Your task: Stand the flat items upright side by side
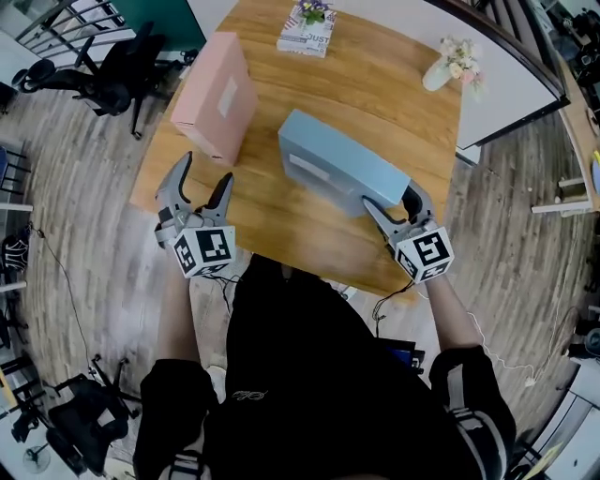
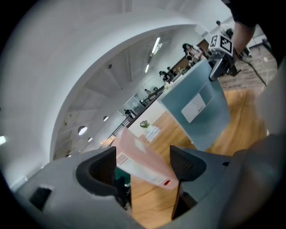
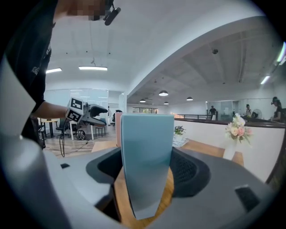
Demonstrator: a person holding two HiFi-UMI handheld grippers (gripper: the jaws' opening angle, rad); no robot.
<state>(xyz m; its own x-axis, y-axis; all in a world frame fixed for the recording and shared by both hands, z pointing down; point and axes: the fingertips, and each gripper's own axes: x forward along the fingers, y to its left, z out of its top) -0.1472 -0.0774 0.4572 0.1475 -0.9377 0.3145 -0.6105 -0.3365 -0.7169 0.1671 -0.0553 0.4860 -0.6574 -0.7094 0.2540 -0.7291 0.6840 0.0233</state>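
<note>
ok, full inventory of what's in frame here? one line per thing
table: 1, light wood, centre of the head view
pink box: 1, pink, upright at the table's left side
blue box: 1, grey-blue, mid-table, right of the pink one
books: 1 small stack, white covers, table's far edge
plant: 1, green with purple flowers, on or just behind the books
vase of flowers: 1, white with pale pink blooms, far right corner
office chair: 1, black, on the floor left of the table
left hand-held gripper: 1, grey, open, empty, facing the pink box
right hand-held gripper: 1, grey, closed on the blue box's near end
person: 1, black top, at the table's near edge
</note>
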